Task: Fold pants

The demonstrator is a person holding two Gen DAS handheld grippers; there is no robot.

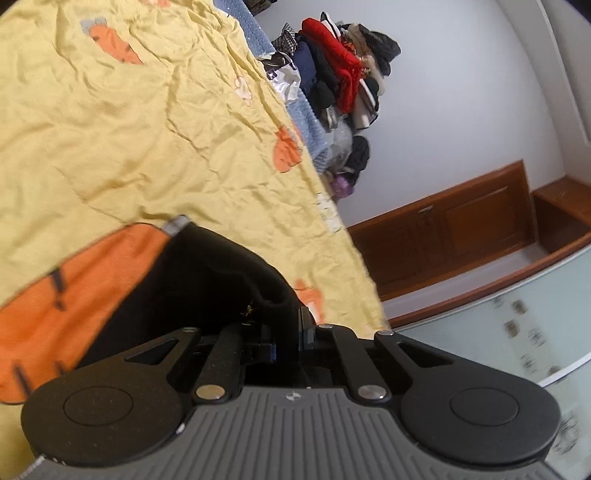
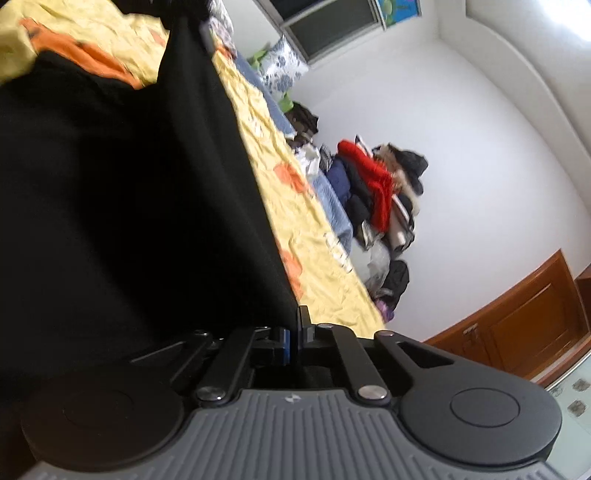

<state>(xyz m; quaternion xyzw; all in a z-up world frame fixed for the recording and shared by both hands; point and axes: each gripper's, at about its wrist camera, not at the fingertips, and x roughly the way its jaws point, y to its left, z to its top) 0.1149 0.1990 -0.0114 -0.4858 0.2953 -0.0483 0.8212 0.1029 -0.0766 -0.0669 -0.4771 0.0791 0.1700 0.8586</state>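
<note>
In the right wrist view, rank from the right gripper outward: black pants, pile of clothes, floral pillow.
1. black pants, clamped in the right gripper.
2. pile of clothes, beside the bed, against the wall.
3. floral pillow, at the bed's far end.

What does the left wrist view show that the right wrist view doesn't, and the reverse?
Only the left wrist: a big orange carrot print beside the left gripper, and a small bunch of the pants. Only the right wrist: a window, a floral pillow, and the pants stretched wide from the right gripper. Both: yellow sheet, clothes pile, wooden cabinet, each gripper shut on black fabric.
</note>
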